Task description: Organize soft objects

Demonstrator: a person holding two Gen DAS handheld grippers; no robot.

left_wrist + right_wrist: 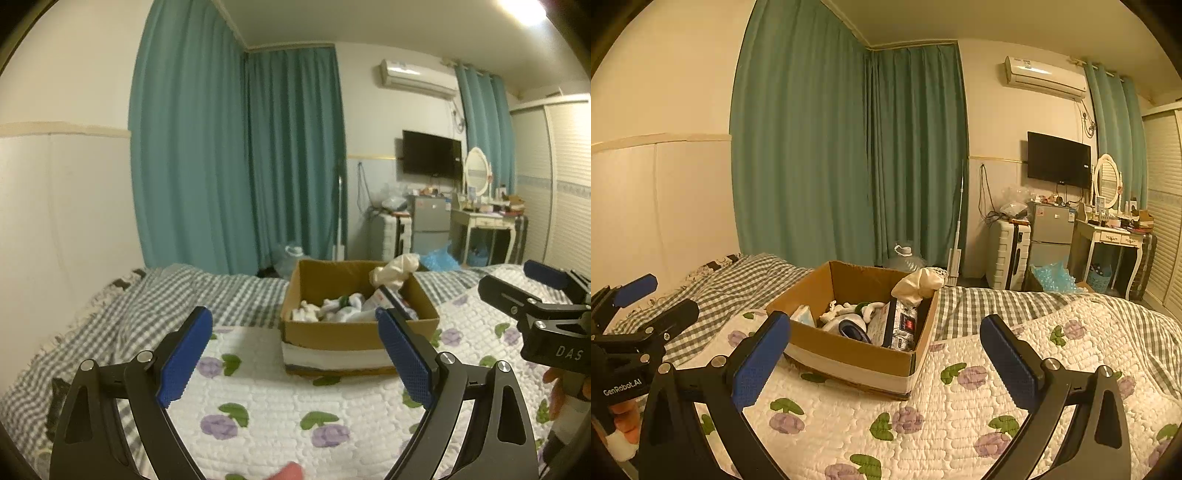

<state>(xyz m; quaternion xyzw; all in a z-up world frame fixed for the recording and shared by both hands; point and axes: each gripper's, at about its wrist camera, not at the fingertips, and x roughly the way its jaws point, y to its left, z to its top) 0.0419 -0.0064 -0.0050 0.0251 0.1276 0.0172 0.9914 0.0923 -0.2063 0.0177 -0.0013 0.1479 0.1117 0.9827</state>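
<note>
A brown cardboard box with stiff walls and a band of white tape around its base stands on the bed, a little above the middle of both views. It rests on a white quilted cover with puffy stitched squares and a print of purple flowers with green leaves. Beyond the cover lies a thin grey and white checked sheet, wrinkled, at the middle left.

Inside the box are soft things: small white bundles that look like rolled socks, one with a green part, and a shiny plastic packet standing on its edge. A cream crumpled cloth hangs over the far right corner of the box rim.

The left gripper is black metal with blue textured rubber pads; its jaws are spread wide and nothing is between them. The right gripper is made the same way, also spread wide and holding nothing. Both hang over the cover in the lower part of their views, just before the box, not touching it.

Smooth teal curtains fall in long folds behind the bed.
</note>
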